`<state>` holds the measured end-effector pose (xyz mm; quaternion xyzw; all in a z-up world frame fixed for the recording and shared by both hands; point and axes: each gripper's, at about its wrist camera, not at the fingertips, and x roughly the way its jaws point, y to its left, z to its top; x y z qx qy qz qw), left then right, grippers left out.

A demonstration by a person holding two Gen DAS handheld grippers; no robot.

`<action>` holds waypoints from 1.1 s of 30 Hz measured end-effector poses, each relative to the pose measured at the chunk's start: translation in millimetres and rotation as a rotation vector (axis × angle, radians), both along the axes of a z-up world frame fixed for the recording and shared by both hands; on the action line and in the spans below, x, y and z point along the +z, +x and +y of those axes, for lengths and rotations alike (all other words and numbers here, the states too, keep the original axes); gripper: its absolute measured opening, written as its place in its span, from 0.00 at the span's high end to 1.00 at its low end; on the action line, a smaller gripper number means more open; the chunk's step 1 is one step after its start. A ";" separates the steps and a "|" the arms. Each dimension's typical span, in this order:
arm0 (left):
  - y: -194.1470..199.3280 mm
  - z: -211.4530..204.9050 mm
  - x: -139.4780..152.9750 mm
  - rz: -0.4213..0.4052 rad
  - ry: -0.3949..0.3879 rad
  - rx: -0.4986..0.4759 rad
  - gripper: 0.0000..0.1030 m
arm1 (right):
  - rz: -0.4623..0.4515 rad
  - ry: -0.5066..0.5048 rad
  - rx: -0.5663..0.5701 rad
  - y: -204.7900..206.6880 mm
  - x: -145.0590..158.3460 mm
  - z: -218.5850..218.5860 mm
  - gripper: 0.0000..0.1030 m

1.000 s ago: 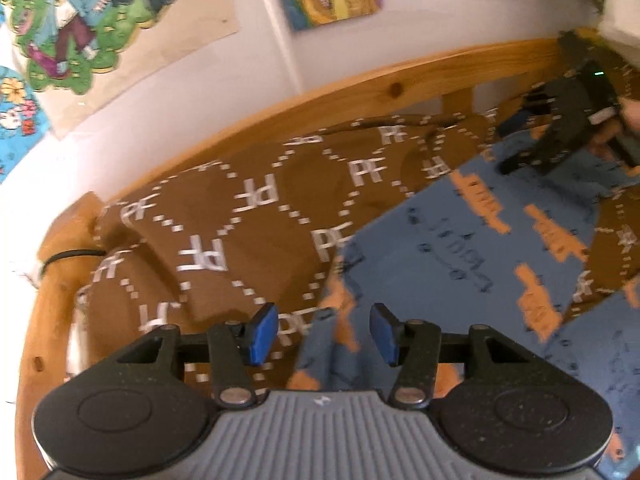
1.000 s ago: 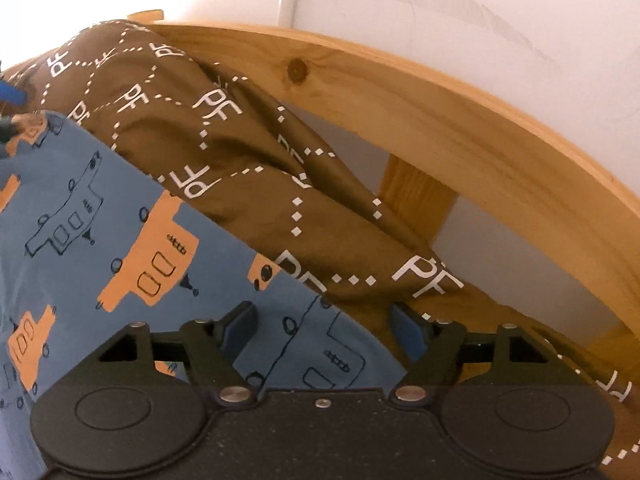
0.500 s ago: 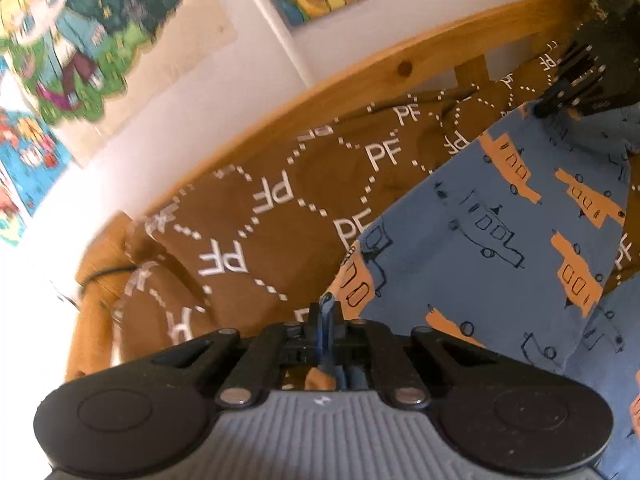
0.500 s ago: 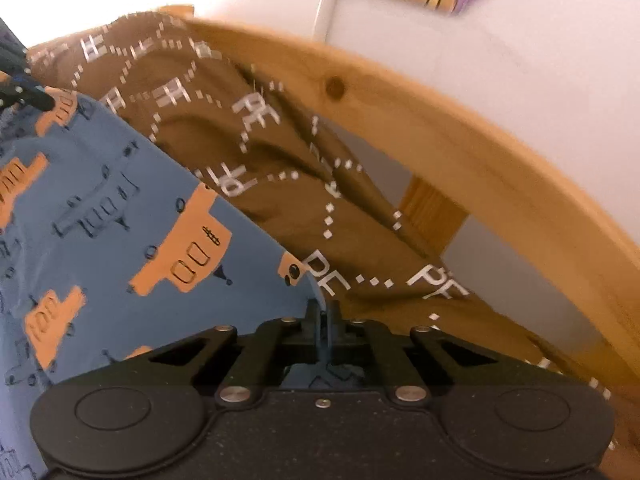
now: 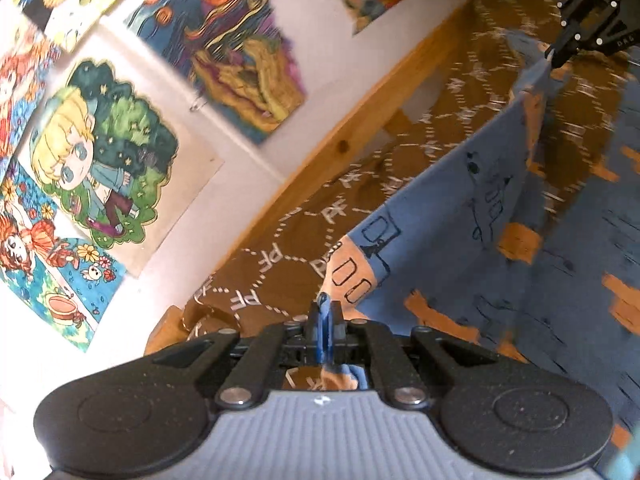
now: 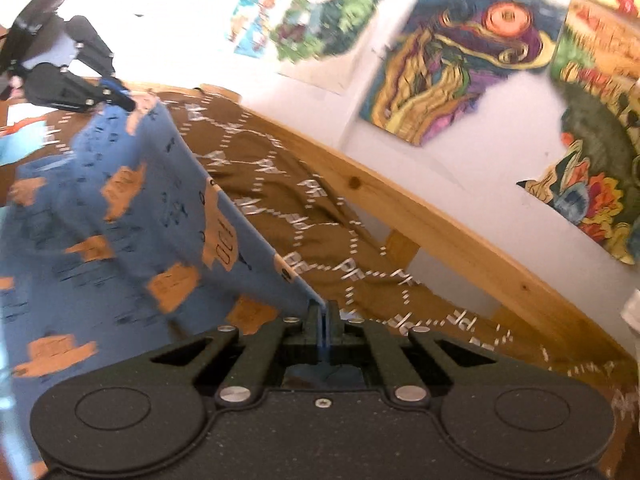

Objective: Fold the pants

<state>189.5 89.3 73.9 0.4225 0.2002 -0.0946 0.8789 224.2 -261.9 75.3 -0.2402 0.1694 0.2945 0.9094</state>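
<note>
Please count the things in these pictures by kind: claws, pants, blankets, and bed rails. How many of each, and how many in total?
Claws: 2, left claw and right claw, both shut on the pants
Pants: 1
Blanket: 1
Bed rail: 1
Total: 5

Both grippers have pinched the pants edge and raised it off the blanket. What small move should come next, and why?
Probably carry the raised edge over toward the near part of the pants and lay it down. The left gripper and right gripper each clamp a corner, the edge is taut between them above the blanket, and the rest still lies flat.
</note>
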 end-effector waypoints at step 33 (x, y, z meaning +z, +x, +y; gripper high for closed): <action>-126.5 4.6 -123.7 0.006 0.587 -0.244 0.95 | 0.128 -0.086 0.019 -156.6 -99.6 29.0 1.00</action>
